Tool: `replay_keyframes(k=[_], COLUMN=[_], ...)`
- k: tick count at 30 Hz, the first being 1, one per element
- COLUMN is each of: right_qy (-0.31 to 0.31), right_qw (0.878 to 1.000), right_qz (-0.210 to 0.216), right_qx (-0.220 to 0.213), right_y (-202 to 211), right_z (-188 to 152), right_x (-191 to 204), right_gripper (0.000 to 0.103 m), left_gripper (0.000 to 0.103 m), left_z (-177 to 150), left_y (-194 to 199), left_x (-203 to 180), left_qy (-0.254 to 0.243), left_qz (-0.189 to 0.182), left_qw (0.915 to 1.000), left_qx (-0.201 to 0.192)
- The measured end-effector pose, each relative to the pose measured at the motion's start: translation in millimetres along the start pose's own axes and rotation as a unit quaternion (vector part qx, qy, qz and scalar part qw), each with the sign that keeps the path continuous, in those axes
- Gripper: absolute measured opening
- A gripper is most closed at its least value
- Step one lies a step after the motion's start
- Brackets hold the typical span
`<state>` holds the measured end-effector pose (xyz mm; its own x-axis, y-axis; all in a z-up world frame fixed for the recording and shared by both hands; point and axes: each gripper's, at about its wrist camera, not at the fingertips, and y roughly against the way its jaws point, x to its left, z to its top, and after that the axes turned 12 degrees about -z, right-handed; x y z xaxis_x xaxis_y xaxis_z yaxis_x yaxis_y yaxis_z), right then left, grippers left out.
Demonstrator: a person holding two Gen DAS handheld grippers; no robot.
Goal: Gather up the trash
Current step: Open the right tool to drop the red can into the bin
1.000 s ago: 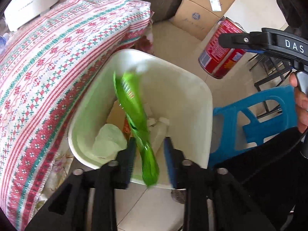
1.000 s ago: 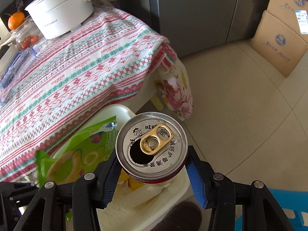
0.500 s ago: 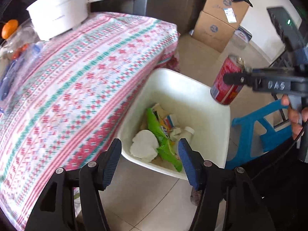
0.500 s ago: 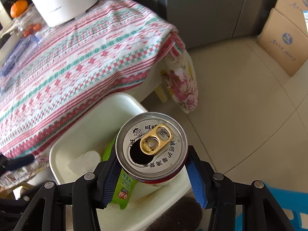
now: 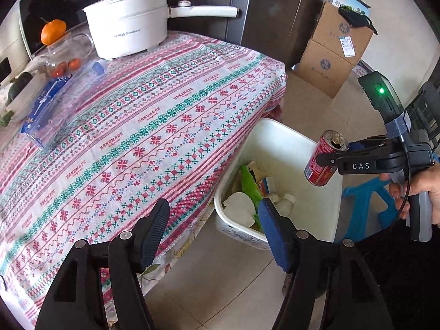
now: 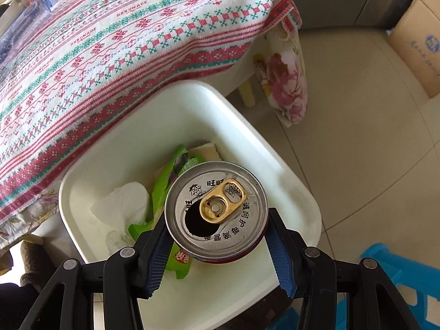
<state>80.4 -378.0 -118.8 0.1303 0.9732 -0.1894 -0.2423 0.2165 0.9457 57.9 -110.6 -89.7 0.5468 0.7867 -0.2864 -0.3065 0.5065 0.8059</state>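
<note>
A white trash bin (image 5: 277, 134) (image 6: 176, 101) stands on the floor beside the table. It holds a green snack wrapper (image 5: 250, 185) (image 6: 162, 184), white tissue (image 5: 238, 205) (image 6: 121, 206) and other scraps. My right gripper (image 6: 217, 233) (image 5: 328, 159) is shut on a red drink can (image 6: 217, 214) (image 5: 321, 163), upright over the bin's right side. My left gripper (image 5: 213, 233) is open and empty, above the table's edge and the bin's near rim.
The table (image 5: 137, 126) has a patterned cloth, a white pot (image 5: 129, 30), a plastic bottle (image 5: 63, 93) and fruit. Cardboard boxes (image 5: 335, 55) stand at the back right. A blue stool (image 5: 365, 206) sits right of the bin.
My left gripper let go of the green wrapper, which fell into the bin, then opened wide and pulled up and back. My right gripper moved the can over the bin.
</note>
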Motion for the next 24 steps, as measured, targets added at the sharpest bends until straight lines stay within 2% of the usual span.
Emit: replay_keyframes(k=[3,7,12,17,24], right_qy=[-0.006,-0.012,-0.014,-0.011,0.015], right_qw=[1.0,1.0,0.999,0.999,0.996], right_qz=[0.003,0.013,0.018,0.023,0.043], right_qx=[-0.001,-0.015,-0.028,-0.039,-0.074], right_y=[1.9,10.7,20.5,30.8,54.9], right_z=[0.7,2.5,4.7,9.2,28.7], right_x=[0.2,1.6,6.0,14.9,38.6], right_gripper=[0.058,0.071,0.072,0.072,0.072], left_gripper=[0.071,0.073,0.073,0.073,0.073], left_z=[-1.1,-2.2,-2.0,3.0,17.6], left_y=[1.4,4.6,8.0,18.4,38.9], left_x=[2.6,6.9,12.3,23.5,56.4], left_qy=[0.002,0.012,0.019,0.029,0.018], left_qz=[0.004,0.003,0.005,0.021,0.089], left_qw=[1.0,0.9999,0.9998,0.9993,0.9956], left_qx=[-0.002,-0.005,-0.007,-0.014,-0.022])
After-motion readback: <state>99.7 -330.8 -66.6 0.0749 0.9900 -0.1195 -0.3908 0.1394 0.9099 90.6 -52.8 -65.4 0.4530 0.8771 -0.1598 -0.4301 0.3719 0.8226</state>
